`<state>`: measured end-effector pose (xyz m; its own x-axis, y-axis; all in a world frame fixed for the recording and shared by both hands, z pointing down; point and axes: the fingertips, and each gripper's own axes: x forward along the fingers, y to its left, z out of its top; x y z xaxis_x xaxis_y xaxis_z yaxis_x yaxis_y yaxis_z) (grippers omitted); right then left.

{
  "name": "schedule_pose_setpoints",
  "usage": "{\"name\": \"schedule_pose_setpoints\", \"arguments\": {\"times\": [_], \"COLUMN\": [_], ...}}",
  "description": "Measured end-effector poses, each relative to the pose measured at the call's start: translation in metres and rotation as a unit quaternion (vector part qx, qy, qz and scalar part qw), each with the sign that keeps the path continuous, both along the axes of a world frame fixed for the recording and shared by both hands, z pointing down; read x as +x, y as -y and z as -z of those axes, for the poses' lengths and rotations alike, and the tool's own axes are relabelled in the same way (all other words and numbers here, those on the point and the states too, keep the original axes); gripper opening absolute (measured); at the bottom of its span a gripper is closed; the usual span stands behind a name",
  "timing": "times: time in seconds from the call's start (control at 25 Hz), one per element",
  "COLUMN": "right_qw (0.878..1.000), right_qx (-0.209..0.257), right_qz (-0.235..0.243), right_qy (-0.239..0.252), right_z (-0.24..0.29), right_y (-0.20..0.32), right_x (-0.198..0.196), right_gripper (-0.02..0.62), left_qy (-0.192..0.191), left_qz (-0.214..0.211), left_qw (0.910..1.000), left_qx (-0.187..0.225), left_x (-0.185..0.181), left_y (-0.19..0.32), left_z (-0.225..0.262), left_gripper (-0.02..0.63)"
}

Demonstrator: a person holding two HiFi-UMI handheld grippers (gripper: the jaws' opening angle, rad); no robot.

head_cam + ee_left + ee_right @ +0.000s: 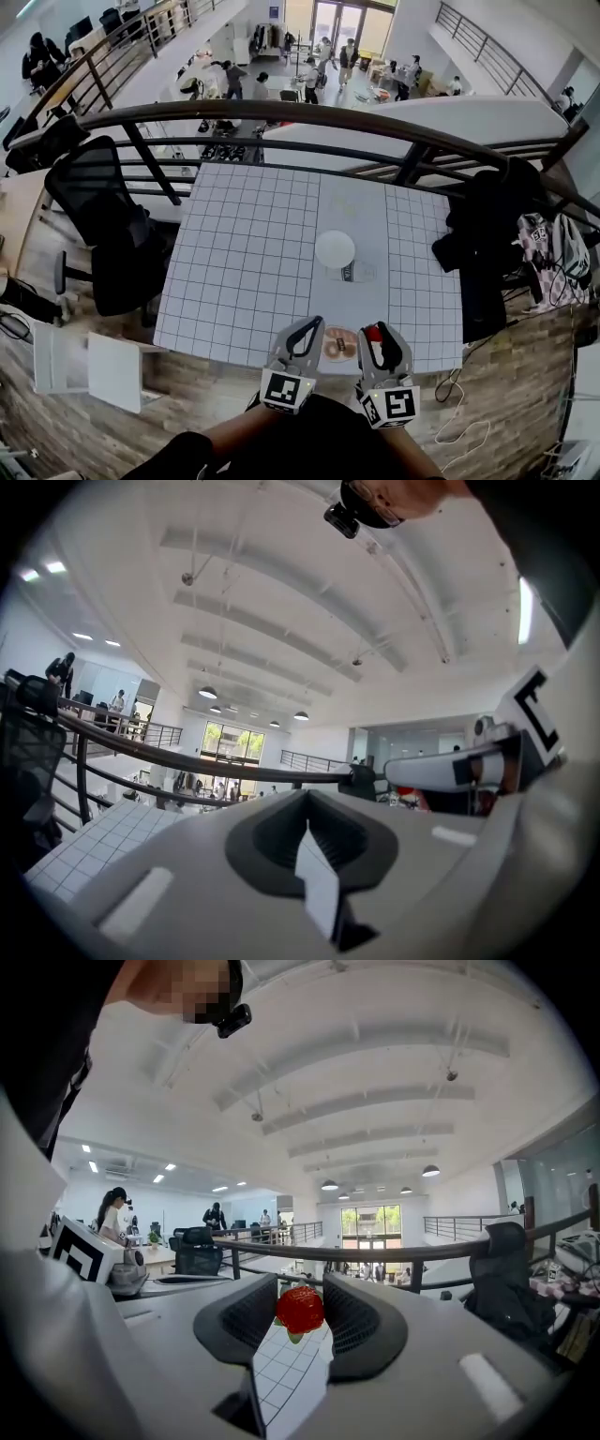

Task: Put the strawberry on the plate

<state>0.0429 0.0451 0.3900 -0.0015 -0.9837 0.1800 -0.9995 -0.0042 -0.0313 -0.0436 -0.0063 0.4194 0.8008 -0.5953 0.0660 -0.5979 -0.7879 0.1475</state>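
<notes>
A red strawberry [300, 1308] with green leaves sits between the dark pads of my right gripper [300, 1299], which is shut on it. In the head view the right gripper [375, 331] holds the strawberry [373, 333] over the near edge of the white grid table [244, 272]. Beside it, my left gripper [307, 325] has its jaws closed together with nothing in them; its own view shows the same of the left gripper [309, 806]. A round white plate [335, 248] lies further back on the table. A brown disc [339, 344] lies between the two grippers.
A black railing [281, 116] runs behind the table's far edge. On the left a black office chair [103, 216] stands; dark clothing [487, 234] hangs on the right. White panels [94, 366] lie on the floor at the left, cables [459, 422] at the right.
</notes>
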Motion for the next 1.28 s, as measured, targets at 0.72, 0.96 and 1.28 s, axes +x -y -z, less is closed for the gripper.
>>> {"name": "schedule_pose_setpoints", "arguments": {"times": [0.72, 0.96, 1.28], "right_qw": [0.999, 0.999, 0.996], "right_qx": [-0.018, -0.037, -0.069], "right_qz": [0.027, 0.029, 0.042], "right_qy": [0.009, 0.022, 0.037], "right_z": [-0.01, -0.025, -0.048], "right_y": [0.082, 0.084, 0.09], "right_x": [-0.011, -0.003, 0.028], "right_gripper": [0.15, 0.151, 0.15], "left_qy": [-0.017, -0.007, 0.014], "left_qz": [0.024, 0.018, 0.018], "left_qw": [0.9995, 0.9997, 0.9996], "left_qx": [-0.014, -0.014, -0.014], "left_x": [-0.015, 0.0, 0.025], "left_y": [0.066, 0.056, 0.05], "left_z": [-0.005, -0.008, -0.018], "left_gripper": [0.008, 0.009, 0.008]}}
